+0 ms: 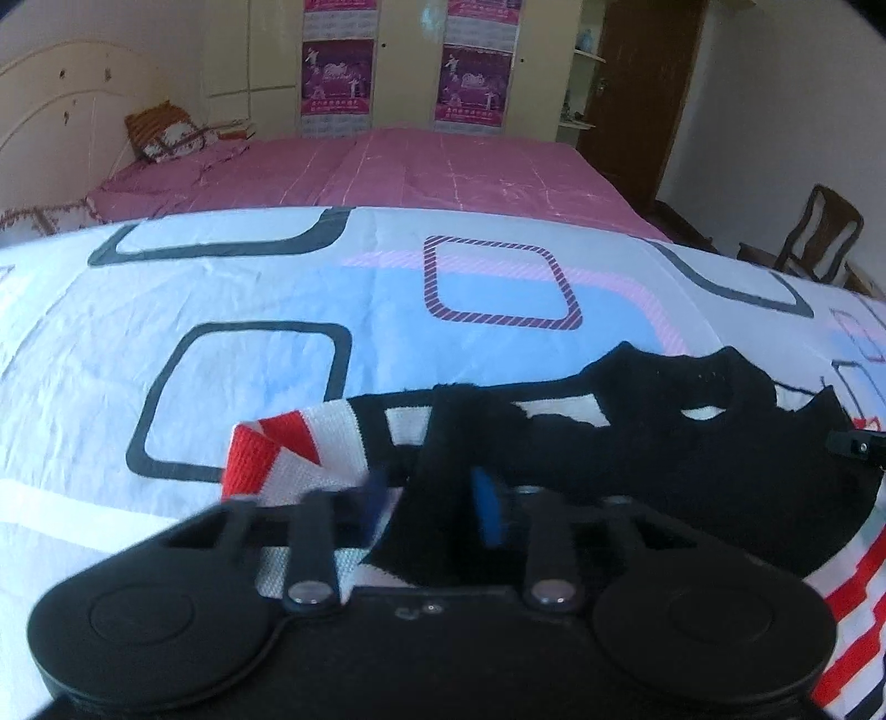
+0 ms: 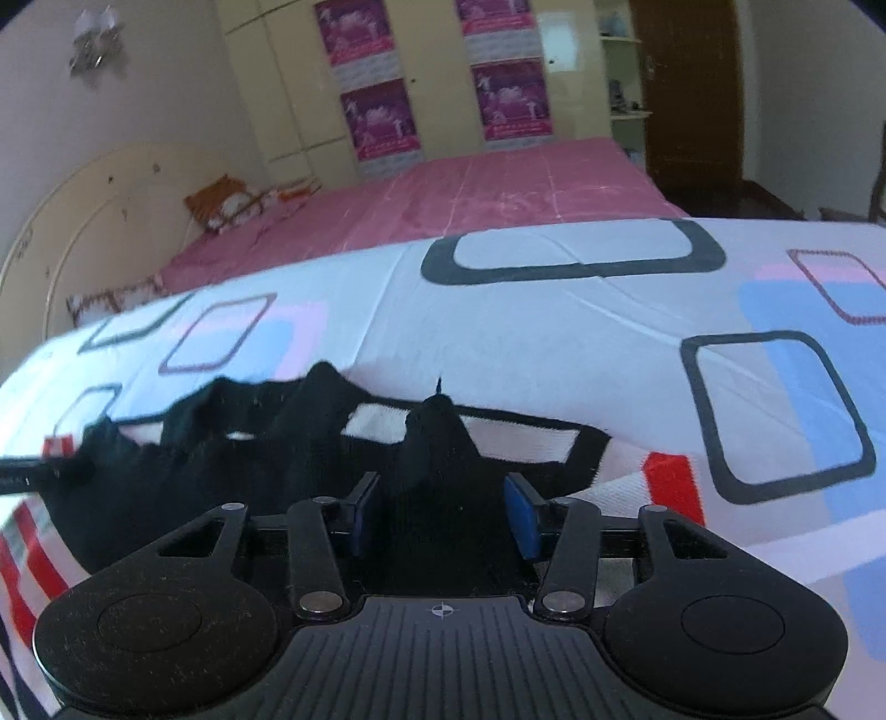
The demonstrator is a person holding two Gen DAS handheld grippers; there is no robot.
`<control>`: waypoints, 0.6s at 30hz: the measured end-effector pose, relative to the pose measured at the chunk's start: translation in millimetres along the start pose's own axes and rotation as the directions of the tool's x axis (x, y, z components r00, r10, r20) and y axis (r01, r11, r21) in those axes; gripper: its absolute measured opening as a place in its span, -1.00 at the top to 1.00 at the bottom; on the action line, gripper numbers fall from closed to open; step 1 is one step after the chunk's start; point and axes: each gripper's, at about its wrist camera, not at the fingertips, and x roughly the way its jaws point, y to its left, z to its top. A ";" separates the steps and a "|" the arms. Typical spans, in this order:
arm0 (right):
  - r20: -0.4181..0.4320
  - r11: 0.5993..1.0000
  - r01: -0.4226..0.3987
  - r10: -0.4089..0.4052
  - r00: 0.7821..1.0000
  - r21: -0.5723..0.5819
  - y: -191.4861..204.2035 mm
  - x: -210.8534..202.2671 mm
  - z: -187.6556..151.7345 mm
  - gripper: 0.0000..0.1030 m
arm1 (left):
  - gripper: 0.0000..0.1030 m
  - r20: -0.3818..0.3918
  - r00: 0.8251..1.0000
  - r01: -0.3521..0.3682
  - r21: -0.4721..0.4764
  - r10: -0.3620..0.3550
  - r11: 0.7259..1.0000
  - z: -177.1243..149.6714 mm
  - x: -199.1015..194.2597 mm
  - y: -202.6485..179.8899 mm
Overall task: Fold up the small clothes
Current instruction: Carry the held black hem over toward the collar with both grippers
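Crumpled printed bedsheet (image 1: 232, 288) bears a knit sweater (image 1: 692, 443) (black, striped), each tool (image 1: 429, 501) (image 2: 440, 512) pinching its fabric.

1 sweater (image 1: 664, 443), 2 tools (image 1: 432, 498) (image 2: 443, 509), 4 posters (image 1: 338, 72), 1 chair (image 1: 814, 238).

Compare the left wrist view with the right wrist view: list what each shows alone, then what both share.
Left wrist only: a wooden chair at the right edge, and the sweater's red-and-white striped sleeve folded over beside the left gripper.

Right wrist only: a blurred wall ornament at upper left, and the right gripper with a peak of black knit between its fingers.

Both: the black sweater on the patterned sheet, the pink bed, the purple posters and the brown door.
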 end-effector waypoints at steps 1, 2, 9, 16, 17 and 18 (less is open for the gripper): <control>-0.012 1.000 -0.003 0.003 1.000 -0.003 0.6 1.9 -0.6 0.83 | 0.83 0.011 1.000 -0.002 0.006 0.002 1.000 -0.1 -2.3 -0.8; -0.010 1.000 -0.002 0.002 1.000 -0.007 1.5 1.8 -1.3 0.83 | 0.86 0.019 1.000 0.001 0.006 -0.001 1.000 0.0 -3.9 -1.1; 0.110 0.999 0.054 -0.054 0.993 0.000 0.3 -16.8 5.5 0.85 | 0.89 0.097 0.993 -0.058 -0.040 0.061 0.998 2.6 -13.7 4.4; 0.040 0.993 0.110 -0.111 0.993 0.044 -13.5 9.5 -3.1 0.86 | 0.88 0.073 0.986 -0.149 -0.039 0.151 0.988 -4.4 7.5 4.3; 0.039 0.993 0.113 -0.114 0.993 0.043 -12.8 9.0 -2.1 0.85 | 0.88 0.071 0.986 -0.151 -0.036 0.154 0.988 -3.8 7.2 3.8; 0.040 0.993 0.114 -0.115 0.993 0.041 -12.5 8.1 -1.1 0.85 | 0.88 0.066 0.986 -0.149 -0.039 0.152 0.988 -2.7 6.8 4.4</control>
